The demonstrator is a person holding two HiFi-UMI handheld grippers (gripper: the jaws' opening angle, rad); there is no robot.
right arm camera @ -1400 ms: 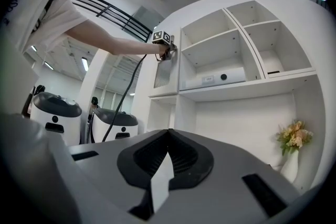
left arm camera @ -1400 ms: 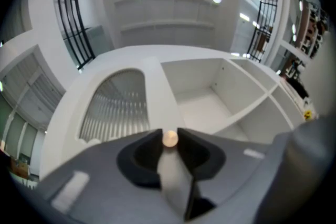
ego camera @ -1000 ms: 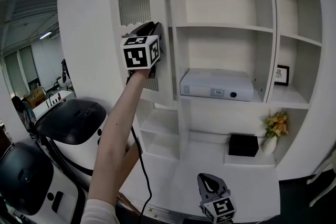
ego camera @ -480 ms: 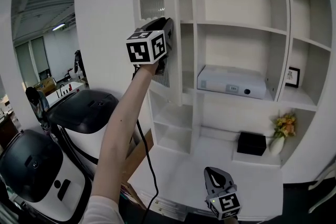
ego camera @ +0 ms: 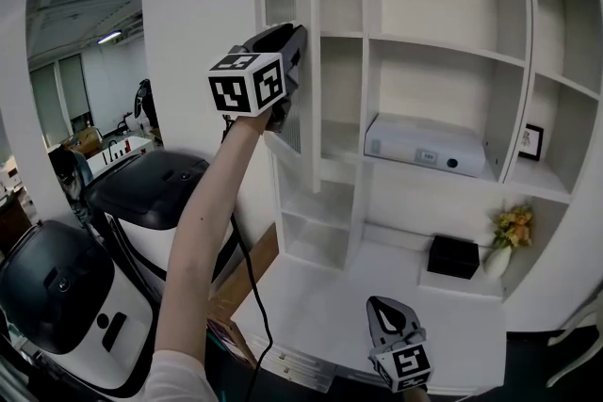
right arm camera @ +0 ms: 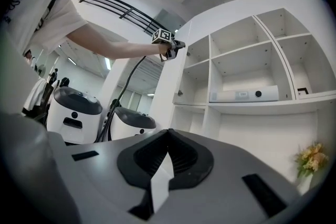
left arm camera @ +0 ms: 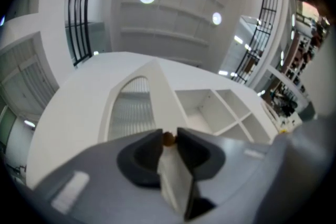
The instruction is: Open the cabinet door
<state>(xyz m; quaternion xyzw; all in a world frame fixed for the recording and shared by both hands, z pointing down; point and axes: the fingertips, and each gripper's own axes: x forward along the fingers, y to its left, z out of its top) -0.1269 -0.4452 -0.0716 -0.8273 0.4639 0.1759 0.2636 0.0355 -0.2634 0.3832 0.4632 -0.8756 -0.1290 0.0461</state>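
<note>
Lowest and nearest in the head view, the right gripper (ego camera: 382, 308) hangs idle over the white counter (ego camera: 311, 297), its jaws shut together with nothing between them. Above it, a bare arm (ego camera: 203, 231) reaches up and away to the left gripper (ego camera: 299, 35), whose jaws are pinched on the small brown knob (left arm camera: 168, 138) of the cabinet door (ego camera: 303, 146). The door is white with an arched panel of ribbed glass (left arm camera: 131, 113). It stands well open at the left end of the shelf unit (ego camera: 443, 52), swung out toward the viewer and seen almost edge-on. To do this step well, the pinch should stay firm on that tiny knob. The hand should follow the door's curved swing and not pull in a straight line, the wrist turning with the door so the knob does not slip free. Farther back, the open shelves hold a flat white box (ego camera: 426, 146), a small black box (ego camera: 452, 256), a vase of flowers (ego camera: 509, 231) and a framed picture (ego camera: 531, 142). Compared with a second ago, the door has swung further out. Its glass arch then showed broad and now looks narrow. The left gripper stays clamped on the knob and the right one has barely shifted.
</note>
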